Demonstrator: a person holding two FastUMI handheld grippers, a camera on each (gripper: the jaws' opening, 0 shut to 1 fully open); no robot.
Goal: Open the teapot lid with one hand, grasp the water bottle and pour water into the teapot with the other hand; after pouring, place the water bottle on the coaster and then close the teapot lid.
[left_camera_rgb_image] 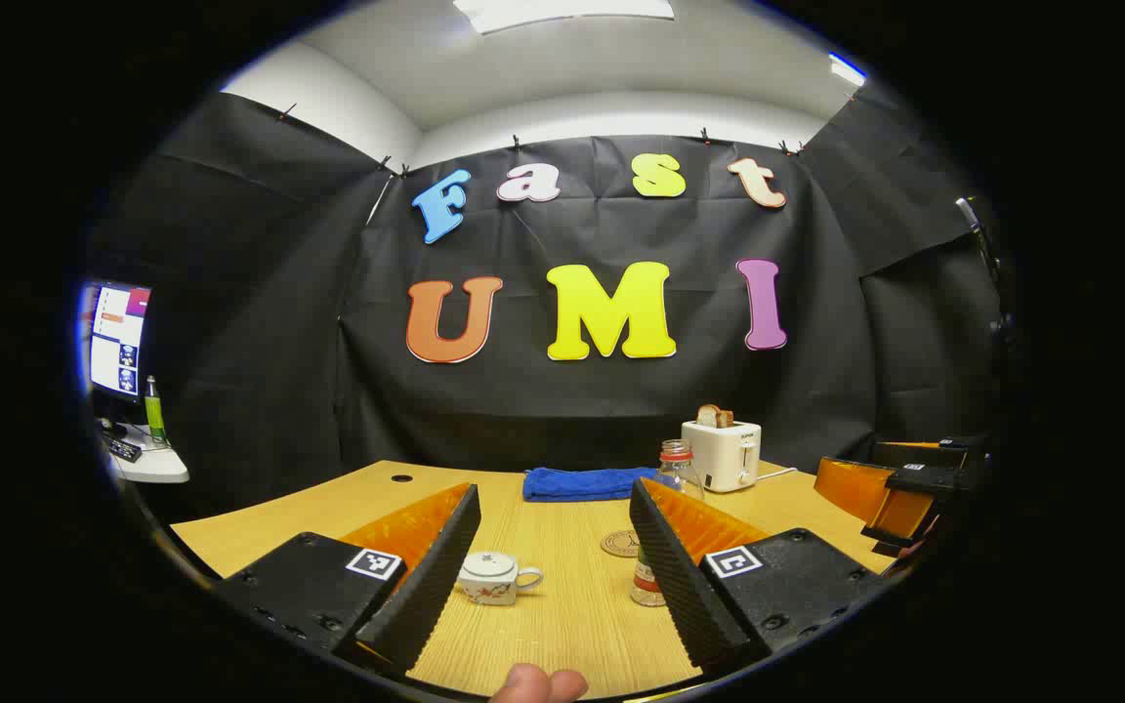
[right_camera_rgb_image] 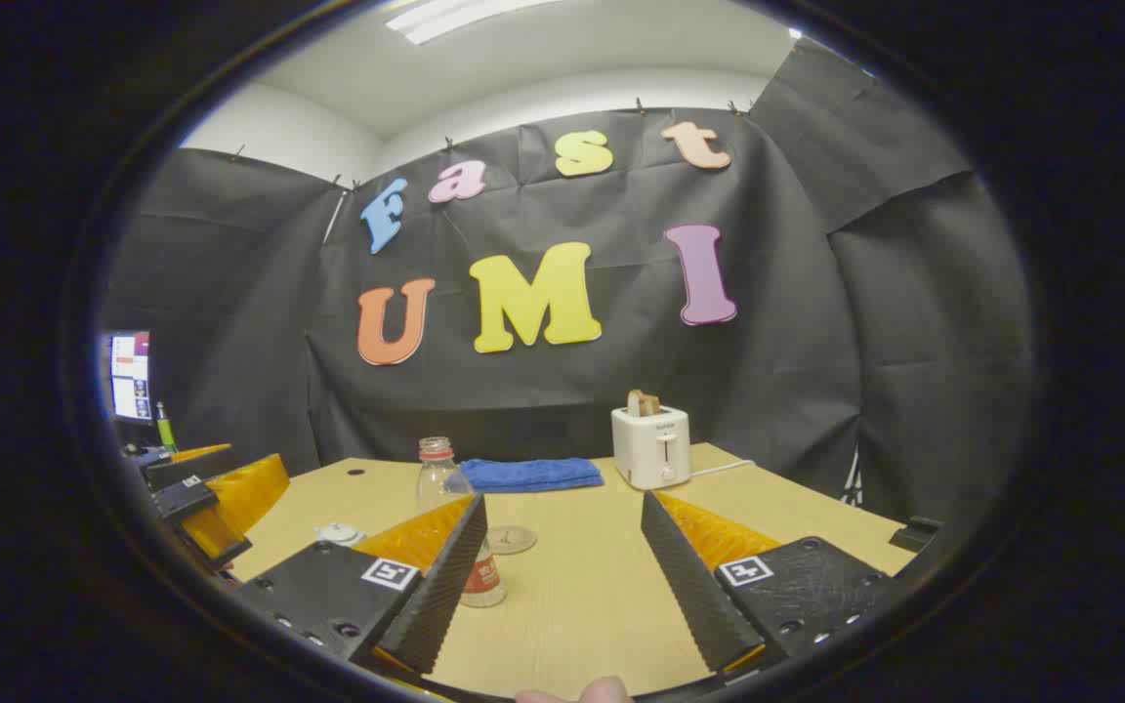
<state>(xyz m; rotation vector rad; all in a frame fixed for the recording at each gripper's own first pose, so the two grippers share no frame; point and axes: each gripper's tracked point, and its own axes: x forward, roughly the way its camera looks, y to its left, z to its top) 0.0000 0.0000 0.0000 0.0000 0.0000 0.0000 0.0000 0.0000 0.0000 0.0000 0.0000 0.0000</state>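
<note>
Both grippers, left (left_camera_rgb_image: 553, 576) and right (right_camera_rgb_image: 562, 576), are held spread and empty above the near table (left_camera_rgb_image: 543, 644). Teapot (left_camera_rgb_image: 492, 577), lid on, sits left of bottle (right_camera_rgb_image: 465, 532); coaster (right_camera_rgb_image: 512, 539) beyond. Risk judged: the uncapped bottle may be tipped by a skewed grasp, or the pot nudged.

left tool (left_camera_rgb_image: 553, 547) jaws apart, empty | right tool (right_camera_rgb_image: 562, 552) jaws apart, empty

You see the small white teapot (left_camera_rgb_image: 491, 578) lidded and upright on the desk (left_camera_rgb_image: 562, 625), the clear water bottle (left_camera_rgb_image: 665, 527) standing near it, the round coaster (left_camera_rgb_image: 620, 544) just beside the bottle.
</note>
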